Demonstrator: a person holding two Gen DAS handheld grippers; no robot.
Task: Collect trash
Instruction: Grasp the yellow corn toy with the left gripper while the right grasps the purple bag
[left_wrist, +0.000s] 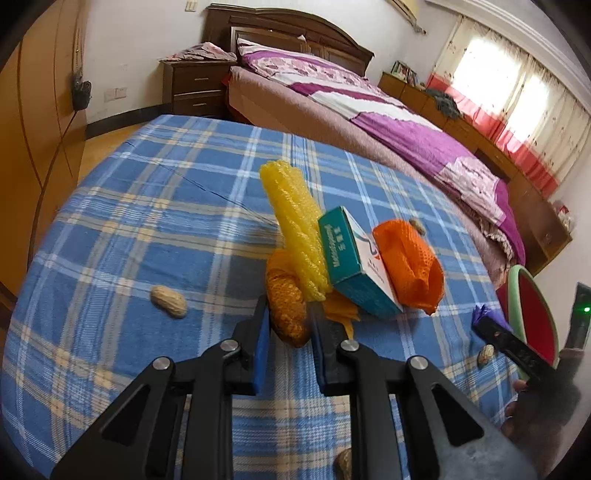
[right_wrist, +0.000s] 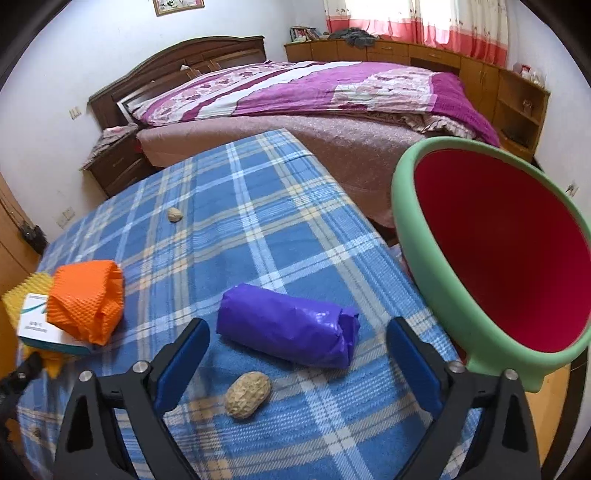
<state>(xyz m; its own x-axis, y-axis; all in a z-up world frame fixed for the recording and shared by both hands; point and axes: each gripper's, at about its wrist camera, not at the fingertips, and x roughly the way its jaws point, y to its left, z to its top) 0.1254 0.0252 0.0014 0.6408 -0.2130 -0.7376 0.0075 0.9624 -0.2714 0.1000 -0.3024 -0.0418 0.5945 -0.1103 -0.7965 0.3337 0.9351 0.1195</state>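
Observation:
My left gripper (left_wrist: 287, 312) is shut on an orange-yellow foam net (left_wrist: 287, 306) that lies on the blue plaid table (left_wrist: 147, 221). A yellow foam net (left_wrist: 291, 225), a teal and white box (left_wrist: 351, 258) and an orange foam net (left_wrist: 410, 262) lie just beyond it. My right gripper (right_wrist: 295, 339) is open, its fingers on either side of a purple roll (right_wrist: 288, 332) and a peanut (right_wrist: 247, 394). The green bin with a red inside (right_wrist: 495, 258) stands to the right of the table.
Loose peanuts lie on the cloth, one at the left (left_wrist: 168, 301), one near the right edge (left_wrist: 485, 356) and one farther back (right_wrist: 174, 214). A bed with a purple quilt (right_wrist: 314, 88) stands beyond the table. A wooden wardrobe (left_wrist: 33, 129) is at the left.

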